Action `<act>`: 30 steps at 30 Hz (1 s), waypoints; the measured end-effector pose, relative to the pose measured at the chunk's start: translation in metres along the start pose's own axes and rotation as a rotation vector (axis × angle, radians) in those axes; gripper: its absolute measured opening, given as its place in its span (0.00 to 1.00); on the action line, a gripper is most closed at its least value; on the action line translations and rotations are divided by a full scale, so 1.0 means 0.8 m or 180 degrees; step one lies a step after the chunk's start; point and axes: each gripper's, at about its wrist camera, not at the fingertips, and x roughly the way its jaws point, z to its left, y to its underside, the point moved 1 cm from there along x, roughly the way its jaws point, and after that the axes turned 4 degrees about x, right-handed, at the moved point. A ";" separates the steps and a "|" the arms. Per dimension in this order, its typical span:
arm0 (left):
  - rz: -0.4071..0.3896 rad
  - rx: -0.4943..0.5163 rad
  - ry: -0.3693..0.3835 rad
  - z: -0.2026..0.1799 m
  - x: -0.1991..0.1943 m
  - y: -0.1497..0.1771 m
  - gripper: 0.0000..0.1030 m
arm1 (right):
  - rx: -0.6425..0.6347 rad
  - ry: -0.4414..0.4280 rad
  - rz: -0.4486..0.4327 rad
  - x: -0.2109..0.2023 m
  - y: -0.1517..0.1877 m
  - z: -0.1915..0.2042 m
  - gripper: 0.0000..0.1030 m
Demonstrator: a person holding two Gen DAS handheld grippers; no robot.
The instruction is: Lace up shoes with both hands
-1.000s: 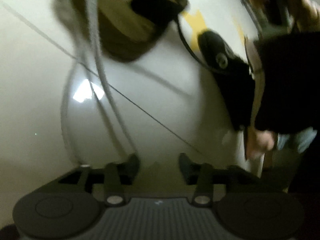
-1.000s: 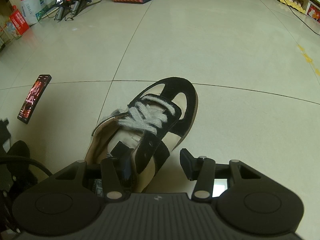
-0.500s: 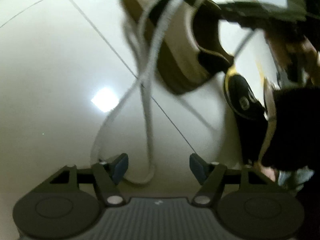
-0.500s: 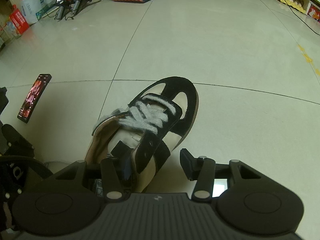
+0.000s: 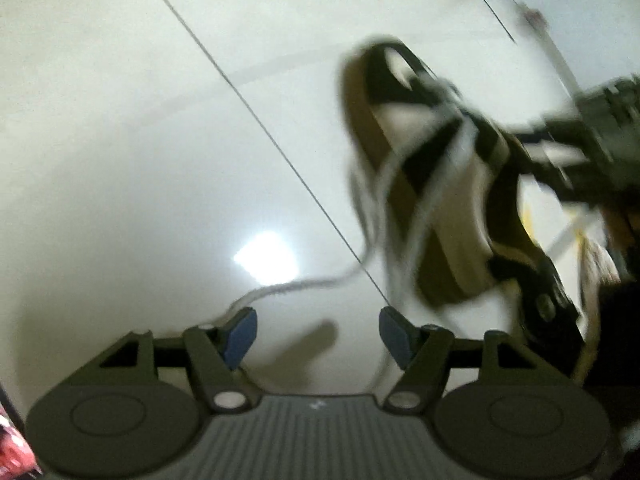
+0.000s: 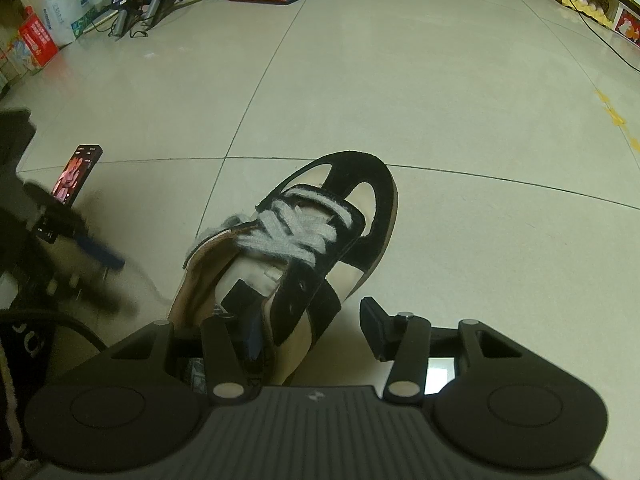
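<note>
The left tongs (image 5: 316, 334) stand spread with nothing between them, a loose lace (image 5: 288, 288) trailing on the floor (image 5: 120, 160) just ahead. The right tongs (image 6: 310, 330) straddle the shoe's (image 6: 320, 240) collar wall; whether they pinch is unclear. The lace looks limp and fuzzy; best gripped near its tip.

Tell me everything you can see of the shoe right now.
The shoe is a low black suede and cream sneaker with a tan sole, standing upright on the tiled floor, toe away from the right gripper. Fuzzy grey laces cross its eyelets, loose ends trailing onto the floor. The right gripper's left finger reaches inside its collar.
</note>
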 end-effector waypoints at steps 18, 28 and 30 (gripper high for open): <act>-0.0757 -0.1824 -0.1243 0.063 -0.032 -0.029 0.67 | -0.0046 0.0005 0.0021 0.005 -0.001 0.005 0.50; -0.0958 -0.1949 -0.1513 0.062 -0.027 -0.059 0.62 | -0.0032 -0.0006 -0.0011 0.002 -0.007 0.006 0.50; -0.0962 -0.1833 -0.1571 0.057 -0.024 -0.066 0.61 | -0.0031 -0.0005 -0.0032 -0.001 -0.008 0.006 0.50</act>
